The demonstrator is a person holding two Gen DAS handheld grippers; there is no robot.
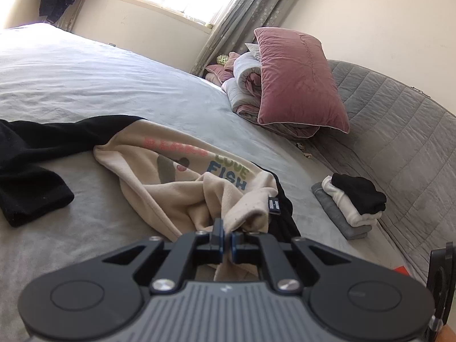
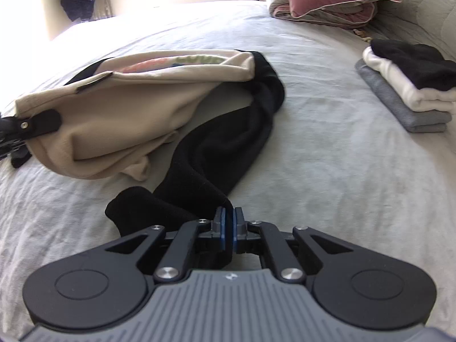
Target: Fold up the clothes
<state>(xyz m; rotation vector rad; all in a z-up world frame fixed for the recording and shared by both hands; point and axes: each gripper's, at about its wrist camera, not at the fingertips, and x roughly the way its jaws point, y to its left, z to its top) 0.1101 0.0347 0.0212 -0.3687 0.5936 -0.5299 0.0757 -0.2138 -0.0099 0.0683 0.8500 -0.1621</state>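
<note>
Sweatshirt [image 2: 114, 119] is lying bunched mid-bed [image 2: 327, 171], left gripper [image 1: 226, 235] clamping its cream hem, right gripper [image 2: 228, 219] clamping the black sleeve [image 2: 216, 156], which is running from those jaws diagonally up toward the body, well apart from the folded stack [image 2: 410, 85].

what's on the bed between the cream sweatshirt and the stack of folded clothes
Only bare grey bedsheet. In the right wrist view, nothing sits between the cream sweatshirt, with its black sleeve, and the stack of folded clothes.

We read "LOVE FISH" printed on the cream sweatshirt [image 1: 182, 188] just ahead of the left gripper [image 1: 226, 235]; other print blurs.
</note>
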